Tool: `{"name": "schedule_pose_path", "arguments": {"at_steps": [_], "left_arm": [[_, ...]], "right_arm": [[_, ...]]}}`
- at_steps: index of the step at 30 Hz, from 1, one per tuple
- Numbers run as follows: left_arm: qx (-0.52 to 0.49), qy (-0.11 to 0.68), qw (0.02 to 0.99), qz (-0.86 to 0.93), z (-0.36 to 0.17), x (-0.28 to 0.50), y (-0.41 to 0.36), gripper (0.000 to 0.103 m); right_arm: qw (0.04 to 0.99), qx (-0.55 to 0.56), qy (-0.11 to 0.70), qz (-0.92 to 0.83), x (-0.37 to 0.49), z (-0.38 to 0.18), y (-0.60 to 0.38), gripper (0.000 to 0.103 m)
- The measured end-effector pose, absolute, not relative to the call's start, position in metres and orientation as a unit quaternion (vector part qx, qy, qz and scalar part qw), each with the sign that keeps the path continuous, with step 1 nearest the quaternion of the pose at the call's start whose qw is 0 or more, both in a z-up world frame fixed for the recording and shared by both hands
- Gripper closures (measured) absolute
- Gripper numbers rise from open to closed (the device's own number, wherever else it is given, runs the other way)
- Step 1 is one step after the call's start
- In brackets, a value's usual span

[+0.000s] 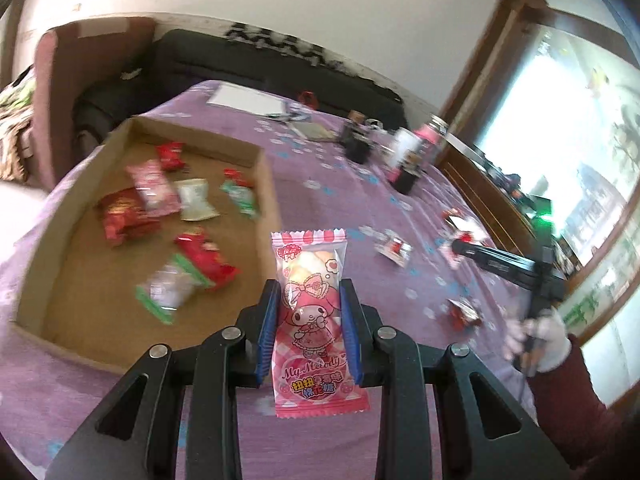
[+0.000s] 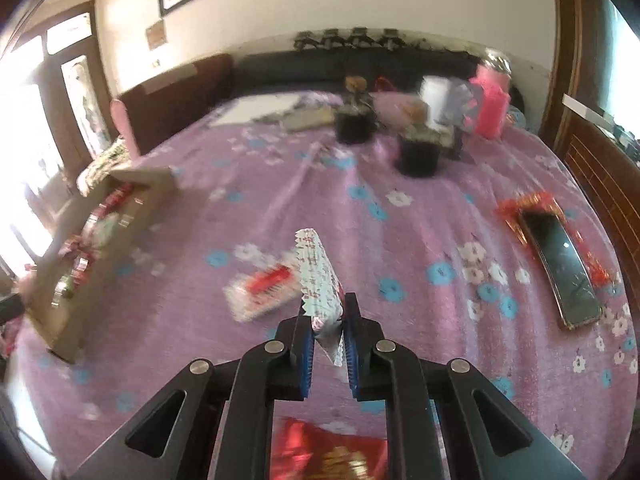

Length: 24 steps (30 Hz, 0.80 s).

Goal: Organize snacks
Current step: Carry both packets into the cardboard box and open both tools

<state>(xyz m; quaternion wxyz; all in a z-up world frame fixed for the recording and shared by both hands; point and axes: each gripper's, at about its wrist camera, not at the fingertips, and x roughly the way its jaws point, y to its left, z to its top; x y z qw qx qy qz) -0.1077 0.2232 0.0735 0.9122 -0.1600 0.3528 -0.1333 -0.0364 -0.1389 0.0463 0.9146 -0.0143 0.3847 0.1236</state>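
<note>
At far left, on a purple floral cloth (image 1: 360,208) covering the desk, a shallow cardboard box (image 1: 264,184) is seen, where several wrapped snacks (image 1: 152,192) are already gathered, evidently as the sorting bin. Just right of its wall, a pink My Melody candy packet (image 1: 310,300) is pinched upright by the left tool (image 1: 310,320), seemingly for delivery. Farther right, a pale patterned wrapper (image 2: 320,280) is gripped edge-on by the right tool (image 2: 326,332), above loose snacks (image 2: 260,288) not yet collected.
</note>
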Motion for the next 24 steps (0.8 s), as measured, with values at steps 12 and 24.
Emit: {"name": "schedule_pose_path", "arguments": {"at_steps": [12, 24], "left_arm": [[-0.195, 0.397, 0.896, -0.031, 0.045, -0.092, 0.294, 0.076], [-0.194, 0.415, 0.889, 0.001, 0.032, -0.072, 0.312, 0.073]], "right_arm": [[0.872, -0.029, 0.392, 0.291, -0.056, 0.07, 0.006, 0.09], [0.84, -0.072, 0.432, 0.321, -0.032, 0.04, 0.125, 0.09]]}}
